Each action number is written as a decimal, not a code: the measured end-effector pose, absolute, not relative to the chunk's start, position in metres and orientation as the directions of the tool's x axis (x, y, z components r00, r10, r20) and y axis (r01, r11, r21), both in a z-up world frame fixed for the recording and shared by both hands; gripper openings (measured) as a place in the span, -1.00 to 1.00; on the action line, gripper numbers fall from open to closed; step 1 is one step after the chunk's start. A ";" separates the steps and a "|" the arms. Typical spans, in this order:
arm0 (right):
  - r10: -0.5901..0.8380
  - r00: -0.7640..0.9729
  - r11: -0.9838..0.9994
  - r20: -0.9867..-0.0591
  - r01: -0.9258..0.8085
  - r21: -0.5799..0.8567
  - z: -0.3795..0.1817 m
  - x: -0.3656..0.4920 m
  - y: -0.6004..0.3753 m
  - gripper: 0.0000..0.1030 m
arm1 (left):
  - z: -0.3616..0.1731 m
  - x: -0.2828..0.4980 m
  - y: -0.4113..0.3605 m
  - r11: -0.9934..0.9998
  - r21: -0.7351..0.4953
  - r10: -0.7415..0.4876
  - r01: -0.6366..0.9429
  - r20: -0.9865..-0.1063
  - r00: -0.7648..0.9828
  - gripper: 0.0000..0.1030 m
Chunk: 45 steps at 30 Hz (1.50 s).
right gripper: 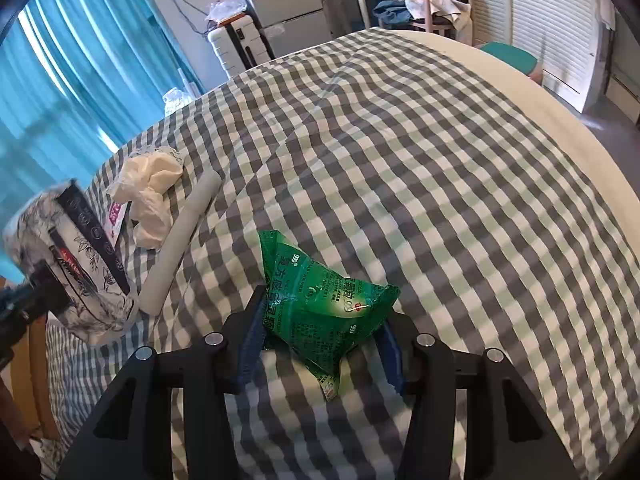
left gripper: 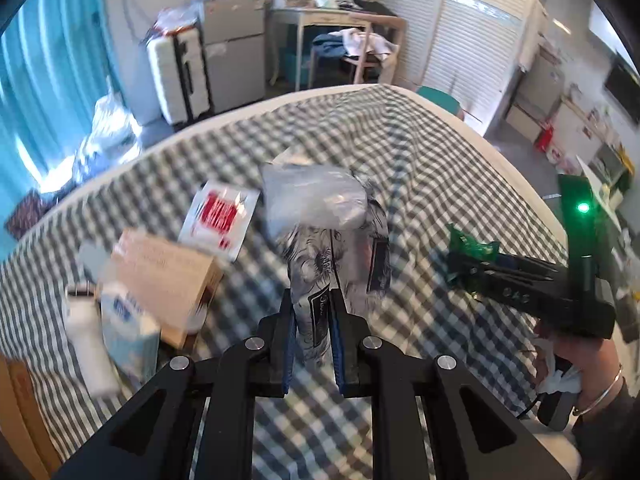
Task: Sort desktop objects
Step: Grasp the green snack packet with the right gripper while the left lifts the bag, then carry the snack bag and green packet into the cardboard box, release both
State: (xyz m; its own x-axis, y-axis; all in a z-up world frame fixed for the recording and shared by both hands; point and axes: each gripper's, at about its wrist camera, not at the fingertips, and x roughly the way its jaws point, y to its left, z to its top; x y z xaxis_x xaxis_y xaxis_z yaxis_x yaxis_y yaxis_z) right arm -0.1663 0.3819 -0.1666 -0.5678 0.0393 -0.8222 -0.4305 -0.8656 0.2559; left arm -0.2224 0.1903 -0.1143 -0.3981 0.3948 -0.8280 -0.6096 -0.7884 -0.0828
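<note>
My left gripper is shut on a black-and-white floral pack, which stands up between its blue pads above the checked cloth. In the right wrist view the same floral pack shows at the far left, with the left gripper on it. My right gripper has a crumpled green packet between its pads, and both pads touch it. Seen from the left wrist, the right gripper sits at the right, the green packet sticking out of its tip and a hand holding its grip.
On the left of the cloth lie a red-and-white sachet, a brown cardboard box, a blue-and-white tissue pack and a clear plastic bag. A crumpled cream bag and a pale tube lie near the floral pack.
</note>
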 end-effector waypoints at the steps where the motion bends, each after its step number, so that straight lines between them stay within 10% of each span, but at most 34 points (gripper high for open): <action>1: 0.043 -0.575 -0.864 -0.817 -0.433 0.259 -0.163 -0.161 0.381 -0.07 | -0.115 -0.221 0.186 -0.793 -0.098 0.401 -0.602 -0.828 -0.392 -0.70; 15: 0.047 -0.714 -0.897 -0.699 -0.338 0.285 -0.074 -0.121 0.339 -0.07 | -0.091 -0.192 0.168 -0.804 -0.087 0.406 -0.588 -0.803 -0.436 -0.65; 21: 0.027 -0.720 -0.897 -0.693 -0.324 0.302 -0.074 -0.113 0.332 -0.07 | -0.118 -0.212 0.172 -0.843 -0.182 0.422 -0.507 -0.808 -0.412 -0.16; 25: 0.016 -0.711 -0.897 -0.703 -0.320 0.304 -0.080 -0.111 0.334 -0.07 | -0.129 -0.220 0.173 -0.850 -0.222 0.433 -0.477 -0.811 -0.394 -0.76; 45: -0.021 -0.800 -0.959 -0.600 -0.153 0.238 0.020 -0.087 0.247 -0.07 | 0.017 -0.164 0.097 -0.884 -0.164 0.417 -0.439 -0.702 -0.577 -0.76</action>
